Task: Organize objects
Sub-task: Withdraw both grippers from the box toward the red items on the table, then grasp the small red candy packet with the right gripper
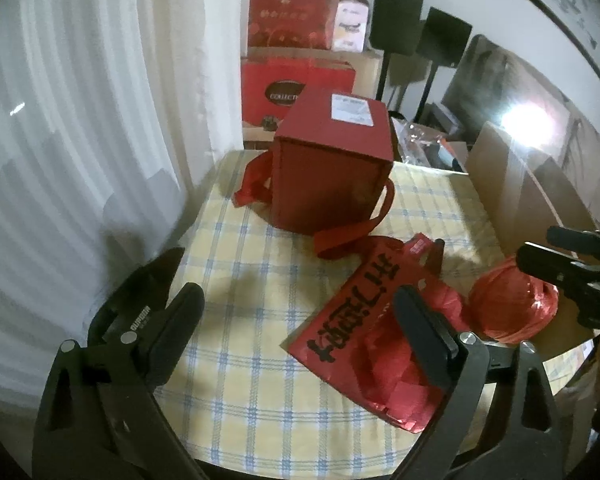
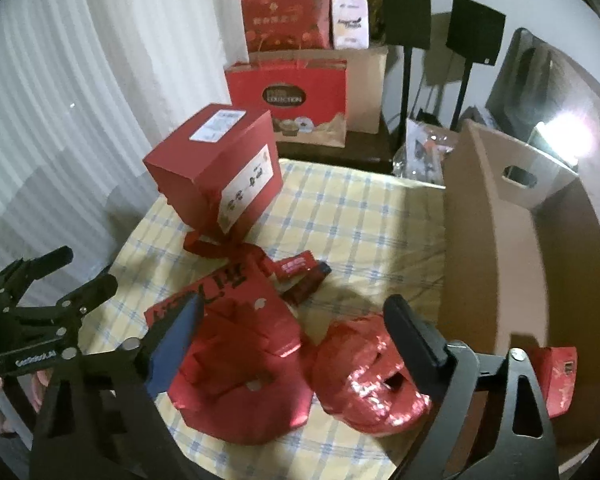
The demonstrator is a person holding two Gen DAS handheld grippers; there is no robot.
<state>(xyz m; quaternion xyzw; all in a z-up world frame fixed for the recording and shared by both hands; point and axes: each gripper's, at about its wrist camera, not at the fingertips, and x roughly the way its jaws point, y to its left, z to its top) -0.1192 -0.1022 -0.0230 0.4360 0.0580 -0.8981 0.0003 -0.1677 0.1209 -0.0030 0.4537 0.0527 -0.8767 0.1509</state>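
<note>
bag [image 2: 236,364] flat on bench [image 2: 360,216], limp, light, crinkly, take by an edge | ball [image 2: 364,384] beside it, slick foil, squashy | box [image 2: 500,216] right | left gripper [image 1: 300,320] released, empty | right gripper [image 2: 296,332] released, empty

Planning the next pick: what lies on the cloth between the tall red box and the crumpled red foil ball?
The flat red bag, with a small red packet beyond it, lies between the tall red box and foil ball; clearest in the right wrist view.
</note>
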